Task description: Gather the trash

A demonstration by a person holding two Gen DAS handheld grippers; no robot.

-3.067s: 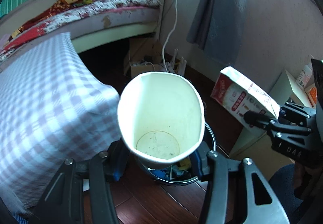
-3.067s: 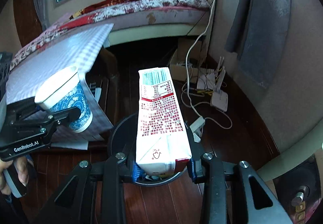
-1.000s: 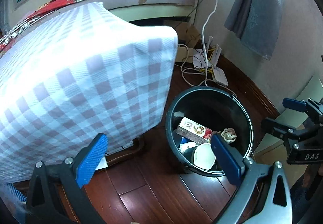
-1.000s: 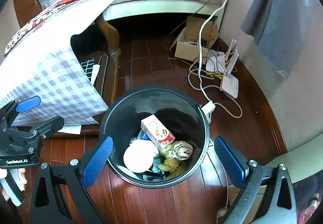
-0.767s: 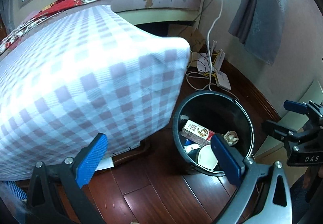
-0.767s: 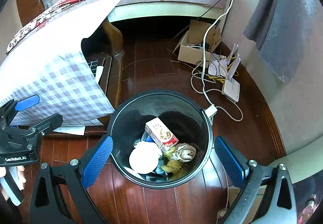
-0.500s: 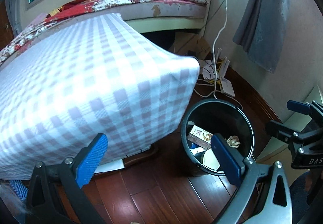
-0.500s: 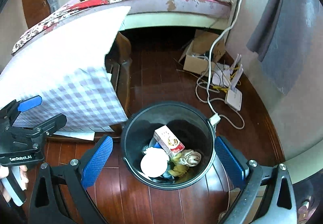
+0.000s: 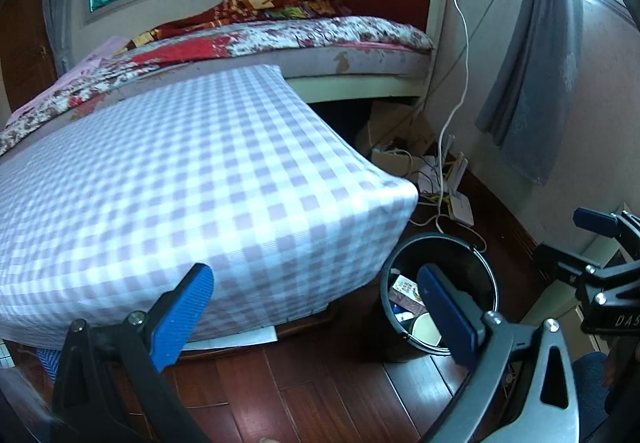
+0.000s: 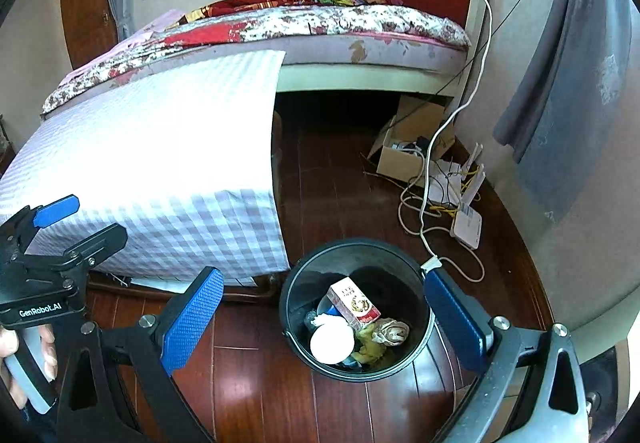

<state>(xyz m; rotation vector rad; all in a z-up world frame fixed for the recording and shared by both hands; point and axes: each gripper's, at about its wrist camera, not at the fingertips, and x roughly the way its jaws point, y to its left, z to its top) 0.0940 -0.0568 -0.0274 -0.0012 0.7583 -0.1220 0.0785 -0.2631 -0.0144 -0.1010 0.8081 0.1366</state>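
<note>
Dark wooden floor (image 10: 328,179) fills mid-frame; we have dropped the white paper cup (image 10: 332,343) and red-and-white carton (image 10: 352,303) into the round black bin (image 10: 416,335), and we lift the left gripper (image 9: 316,311) and right gripper (image 10: 324,319) away, both wide and empty.

Your left gripper (image 9: 316,307) no longer holds the paper cup (image 10: 332,342), and your right gripper (image 10: 326,317) no longer holds the carton (image 10: 353,304); both now lie inside the black bin (image 10: 298,285). Both grippers' jaws now stand wide apart and empty. You have pulled both back and up, so the bin looks smaller and lower than a second ago.
</note>
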